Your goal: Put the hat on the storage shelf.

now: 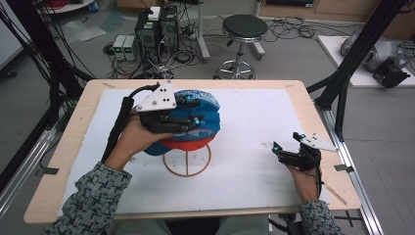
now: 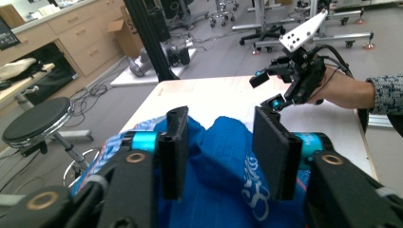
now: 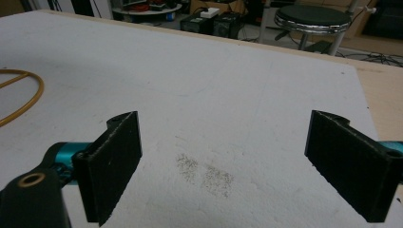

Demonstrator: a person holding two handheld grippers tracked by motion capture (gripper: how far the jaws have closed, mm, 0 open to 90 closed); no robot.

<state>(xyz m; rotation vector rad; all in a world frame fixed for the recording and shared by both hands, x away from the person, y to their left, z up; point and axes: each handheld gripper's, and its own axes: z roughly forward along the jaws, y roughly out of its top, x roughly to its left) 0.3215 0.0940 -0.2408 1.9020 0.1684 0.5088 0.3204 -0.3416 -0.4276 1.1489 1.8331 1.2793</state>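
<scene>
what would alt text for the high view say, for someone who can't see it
A person's left gripper rests on a blue cap with a red brim that sits on a gold wire stand on a white mat. The right gripper hovers open, off to the right above the mat.

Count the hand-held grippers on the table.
2. The left hand-held gripper sits over the blue cap on its stand; the right hand-held gripper hovers open above the white mat, near its right edge.

Blue cap (image 1: 203, 115) on wire stand (image 1: 187, 159) blocks mid-table; right half open.
</scene>
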